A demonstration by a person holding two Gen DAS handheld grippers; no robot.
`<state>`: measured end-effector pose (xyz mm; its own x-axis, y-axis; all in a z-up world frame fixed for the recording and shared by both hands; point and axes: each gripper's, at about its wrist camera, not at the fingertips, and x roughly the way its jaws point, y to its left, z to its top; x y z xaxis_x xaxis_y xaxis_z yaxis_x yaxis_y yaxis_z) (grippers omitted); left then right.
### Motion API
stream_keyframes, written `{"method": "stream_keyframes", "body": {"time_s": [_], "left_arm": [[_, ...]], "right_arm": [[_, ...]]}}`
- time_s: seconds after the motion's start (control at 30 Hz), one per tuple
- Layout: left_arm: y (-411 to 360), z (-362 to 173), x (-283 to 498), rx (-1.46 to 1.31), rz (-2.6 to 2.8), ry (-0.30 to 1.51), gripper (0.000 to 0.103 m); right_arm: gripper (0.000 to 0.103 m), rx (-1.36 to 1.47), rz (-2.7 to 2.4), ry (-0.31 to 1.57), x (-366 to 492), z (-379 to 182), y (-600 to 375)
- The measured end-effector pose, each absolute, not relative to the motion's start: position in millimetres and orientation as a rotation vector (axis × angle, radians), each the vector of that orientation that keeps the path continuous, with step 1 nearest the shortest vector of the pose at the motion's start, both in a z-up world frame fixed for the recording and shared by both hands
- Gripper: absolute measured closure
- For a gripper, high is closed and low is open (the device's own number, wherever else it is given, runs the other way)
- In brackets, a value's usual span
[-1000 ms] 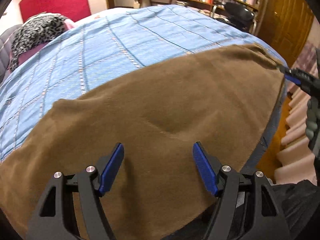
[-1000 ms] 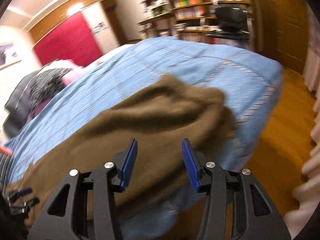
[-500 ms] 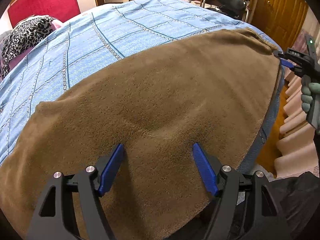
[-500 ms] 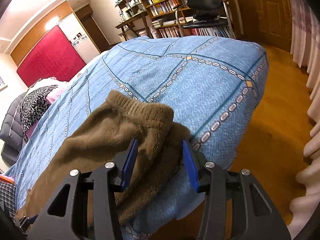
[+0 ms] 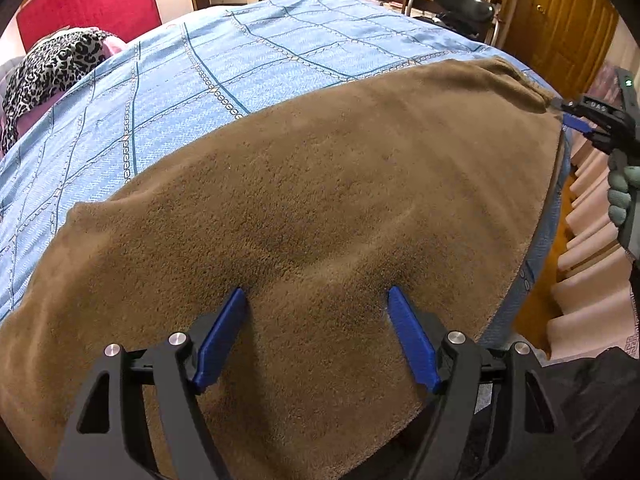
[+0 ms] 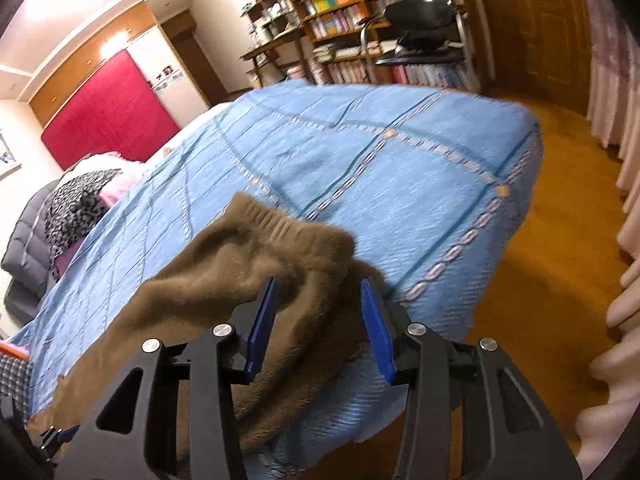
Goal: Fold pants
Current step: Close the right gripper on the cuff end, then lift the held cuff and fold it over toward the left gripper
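1. The brown fuzzy pants [image 5: 320,208] lie spread flat on the blue bedspread [image 5: 224,64], along the near side of the bed.
2. The left claw [image 5: 316,300] is over the middle of the pants. Its two blue fingers [image 5: 222,332] are spread wide, with nothing between them. They look like they are down on the fuzz, but I cannot tell for sure.
3. The right claw [image 6: 316,292] is at the stretchy top end of the pants [image 6: 256,280], near the corner of the bed. Its blue fingers [image 6: 264,320] are apart, with the bunched brown cloth lying between them but not squeezed.
4. In the left view, the right claw [image 5: 576,120] shows far off at the corner of the pants. It has small white letters on it, but they are too tiny to read.
5. A spotted black and white cloth [image 5: 52,68] lies at the far end of the bed.
6. A shelf full of books [image 6: 360,36] stands behind the bed. The words on the books are too small to read.
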<state>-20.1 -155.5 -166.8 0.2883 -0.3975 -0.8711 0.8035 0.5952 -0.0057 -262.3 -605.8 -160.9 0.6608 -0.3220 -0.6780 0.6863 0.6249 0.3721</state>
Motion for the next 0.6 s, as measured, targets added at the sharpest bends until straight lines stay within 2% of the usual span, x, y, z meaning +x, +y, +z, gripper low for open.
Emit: {"method": "stream_keyframes", "body": {"time_s": [0.07, 0.1, 0.17, 0.43, 0.6], "left_arm": [[-155.3, -166.7, -20.0, 0.485, -0.847, 0.977, 0.029], [-155.3, -166.8, -20.0, 0.484, -0.848, 0.977, 0.029], [-155.3, -167.3, -19.5, 0.483, -0.850, 0.977, 0.029], [-151.7, -167.0, -20.6, 0.493, -0.880, 0.976, 0.029], [-149.5, -171.0, -30.9, 0.546, -0.906, 0.958, 0.029]], "right_arm": [[0.076, 0.681, -0.609, 0.615, -257.3, -164.8, -604.9], [0.079, 0.695, -0.599, 0.619, -256.1, -167.1, -605.7], [0.095, 0.695, -0.590, 0.624, -253.6, -168.5, -605.6], [0.098, 0.602, -0.611, 0.573, -275.0, -132.5, -587.3], [0.098, 0.617, -0.641, 0.655, -275.2, -158.8, -588.5]]}}
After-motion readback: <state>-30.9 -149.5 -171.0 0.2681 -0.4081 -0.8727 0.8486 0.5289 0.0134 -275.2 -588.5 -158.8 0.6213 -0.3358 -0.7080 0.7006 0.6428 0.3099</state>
